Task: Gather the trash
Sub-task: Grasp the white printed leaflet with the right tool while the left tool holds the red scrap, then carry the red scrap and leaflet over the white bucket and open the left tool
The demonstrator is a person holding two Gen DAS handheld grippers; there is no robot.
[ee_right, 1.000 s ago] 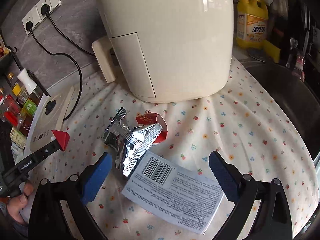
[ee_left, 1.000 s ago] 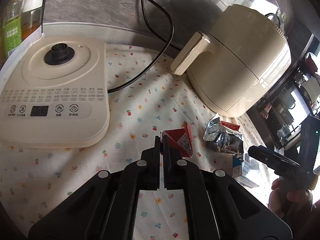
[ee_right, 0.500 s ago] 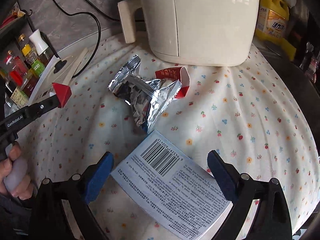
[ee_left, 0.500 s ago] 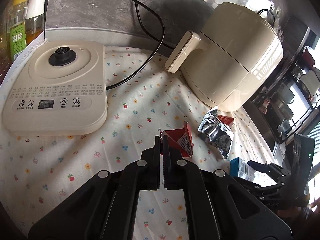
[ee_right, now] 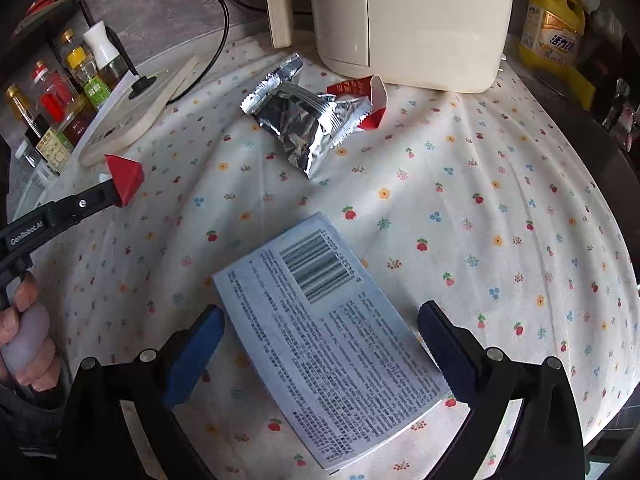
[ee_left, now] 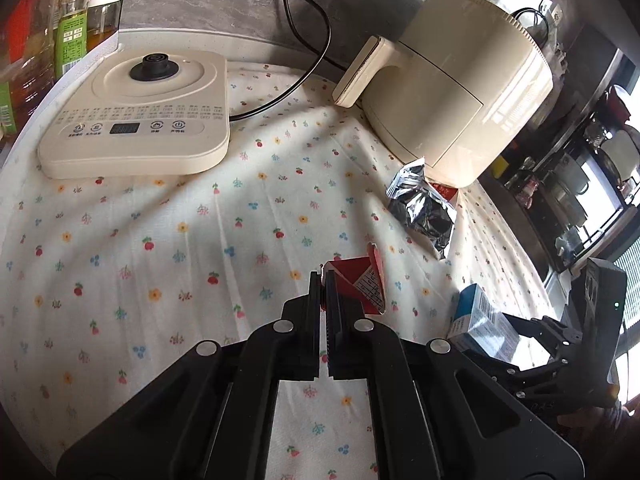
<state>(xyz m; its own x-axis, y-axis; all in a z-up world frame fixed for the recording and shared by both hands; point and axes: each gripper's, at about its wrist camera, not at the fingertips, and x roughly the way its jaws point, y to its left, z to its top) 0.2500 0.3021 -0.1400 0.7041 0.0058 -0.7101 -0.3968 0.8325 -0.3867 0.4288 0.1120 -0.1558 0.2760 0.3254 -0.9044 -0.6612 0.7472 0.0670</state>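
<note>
My left gripper [ee_left: 323, 280] is shut on a small red carton piece [ee_left: 362, 286] and holds it above the flowered cloth; the piece also shows in the right wrist view [ee_right: 125, 178]. My right gripper [ee_right: 320, 328] is open, its blue pads on either side of a pale blue box with a barcode [ee_right: 324, 328], which lies flat on the cloth and also shows in the left wrist view [ee_left: 478, 320]. A crumpled silver foil wrapper [ee_right: 306, 120] and a red carton [ee_right: 368, 94] lie in front of the cream appliance.
A cream air fryer [ee_right: 408, 20] stands at the back. A flat cream kettle base [ee_left: 140, 116] with a black cord [ee_left: 308, 48] sits at the left. Condiment bottles [ee_right: 60, 100] line the left edge. A yellow detergent bottle [ee_right: 554, 28] stands right. A stove [ee_left: 568, 200] borders the cloth.
My left gripper has pulled back and away from the appliances with the red piece. My right gripper has moved forward over the pale blue box, which now lies between its open fingers.
</note>
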